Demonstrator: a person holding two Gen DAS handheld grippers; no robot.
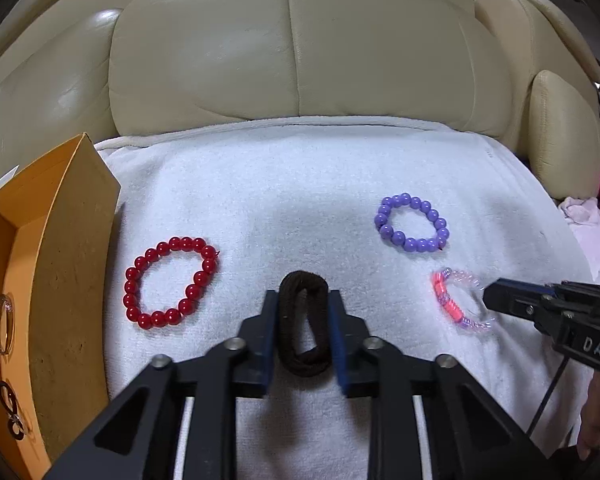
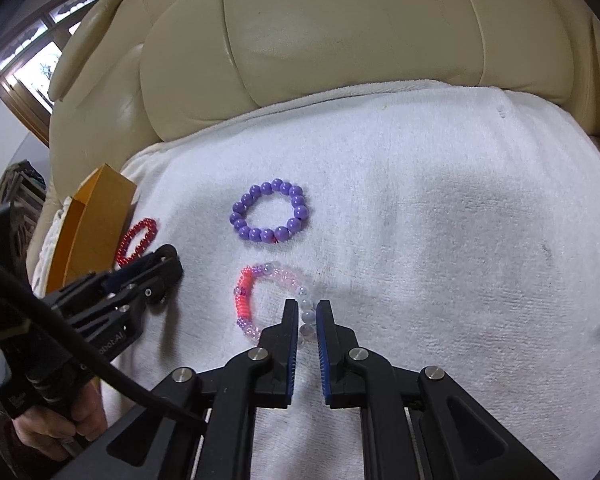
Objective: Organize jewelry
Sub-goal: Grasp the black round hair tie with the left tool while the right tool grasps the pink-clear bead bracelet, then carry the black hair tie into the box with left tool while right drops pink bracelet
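On a white towel (image 1: 300,184) lie a red bead bracelet (image 1: 170,282), a purple bead bracelet (image 1: 412,222) and a pink and clear bead bracelet (image 1: 458,300). My left gripper (image 1: 303,300) is shut on a dark brown hair tie (image 1: 303,324), squeezing it upright. My right gripper (image 2: 305,307) has its fingers closed around the clear beads of the pink bracelet (image 2: 260,296), which lies on the towel. The purple bracelet (image 2: 270,212) and the red bracelet (image 2: 138,240) also show in the right wrist view.
An orange cardboard box (image 1: 56,264) stands at the towel's left edge with a clear ring (image 1: 4,324) and a dark clasp piece (image 1: 12,412) inside. A cream leather sofa back (image 1: 292,40) rises behind. Pink cloth (image 1: 592,220) lies at right.
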